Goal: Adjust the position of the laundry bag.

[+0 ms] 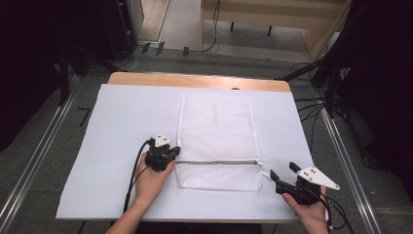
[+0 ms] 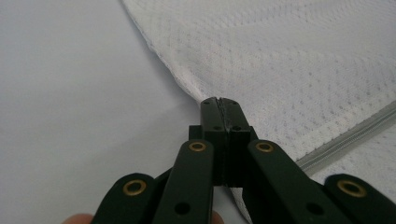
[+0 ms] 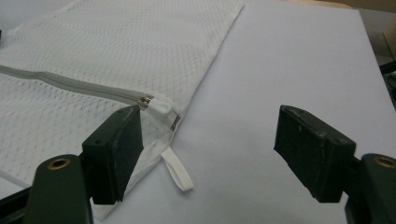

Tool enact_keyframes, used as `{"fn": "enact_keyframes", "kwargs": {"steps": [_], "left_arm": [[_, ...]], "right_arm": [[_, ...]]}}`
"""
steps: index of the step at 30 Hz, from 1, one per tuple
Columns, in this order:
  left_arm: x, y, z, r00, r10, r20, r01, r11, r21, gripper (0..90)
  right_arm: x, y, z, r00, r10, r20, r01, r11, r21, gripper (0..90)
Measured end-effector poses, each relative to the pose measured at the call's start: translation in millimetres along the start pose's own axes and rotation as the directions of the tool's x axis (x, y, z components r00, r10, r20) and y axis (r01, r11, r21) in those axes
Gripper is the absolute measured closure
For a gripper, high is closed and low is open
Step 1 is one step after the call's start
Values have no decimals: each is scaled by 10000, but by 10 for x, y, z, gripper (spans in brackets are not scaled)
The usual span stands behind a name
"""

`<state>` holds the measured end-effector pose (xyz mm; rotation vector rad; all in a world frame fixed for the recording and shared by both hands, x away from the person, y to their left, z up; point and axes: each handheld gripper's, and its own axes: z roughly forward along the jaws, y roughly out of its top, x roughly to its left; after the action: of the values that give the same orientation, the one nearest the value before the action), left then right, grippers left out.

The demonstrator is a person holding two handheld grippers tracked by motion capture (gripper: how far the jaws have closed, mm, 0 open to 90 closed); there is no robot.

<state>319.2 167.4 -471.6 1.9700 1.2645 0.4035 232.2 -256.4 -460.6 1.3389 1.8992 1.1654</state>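
Down at the bottom edge of the high view, two hands came in, each carrying a black two-jaw gripper. Over on the left, the left gripper (image 1: 171, 154) sat at the edge of the flat white mesh laundry bag (image 1: 216, 126), right where the grey zipper (image 1: 216, 162) began. That bag lay lengthwise in the middle of the pale grey table cover (image 1: 126, 117), zipper running across it near the person's end.

From up there the left jaws were too small to read. The left gripper view settled it: the left gripper (image 2: 219, 103) had its jaws pressed together, pinching the hem of the mesh bag (image 2: 299, 65), with the zipper (image 2: 355, 133) slanting away to the right just behind them.

The right gripper (image 1: 281, 175), seen from above, hung off the bag's right side with its jaws pointing at the zipper's end. Its own view gave the detail the overhead one lacked: the right gripper (image 3: 208, 154) stood wide open, gripping nothing, one jaw over the bag's corner, the other well out over the bare cover (image 3: 289, 60). Between them and just ahead lay the small metal zipper pull (image 3: 145, 100) under its white fabric tab, and a white ribbon loop (image 3: 177, 171) trailing off the corner onto the cover.
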Motion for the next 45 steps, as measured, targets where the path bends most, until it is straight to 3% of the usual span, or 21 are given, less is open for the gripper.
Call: {"fn": "enact_keyframes", "kwargs": {"steps": [9, 16, 24, 38, 42, 44, 45], "left_arm": [[151, -58, -137, 9992, -335, 196, 339, 9992, -206, 900], [365, -145, -377, 9964, -845, 7, 845, 9955, -426, 900], [481, -251, -582, 9919, -1272, -69, 1267, 9907, -494, 900], [573, -389, -749, 9860, -1635, -315, 1622, 9859, -421, 900], [597, -430, -786, 9884, -1458, -414, 1431, 9878, -615, 900], [606, -445, -792, 9906, -1336, -312, 1305, 9877, -857, 858], [607, -449, -793, 9907, -1329, -301, 1296, 9871, -937, 747]], "right_arm": [[-11, -1, -19, 10000, -37, -70, 37, 10000, -52, 241], [-6, 13, -29, 9999, -27, -122, 25, 9999, -106, 240], [5, 23, -29, 9999, -32, -148, 30, 9999, -139, 240], [43, 30, 5, 9995, -78, -317, 75, 9999, -110, 240], [52, 32, 18, 9994, -104, -325, 101, 9999, -110, 232], [53, 32, 19, 9994, -80, -334, 77, 9999, -102, 229], [53, 32, 18, 9994, -51, -332, 47, 9999, -111, 220]]}}
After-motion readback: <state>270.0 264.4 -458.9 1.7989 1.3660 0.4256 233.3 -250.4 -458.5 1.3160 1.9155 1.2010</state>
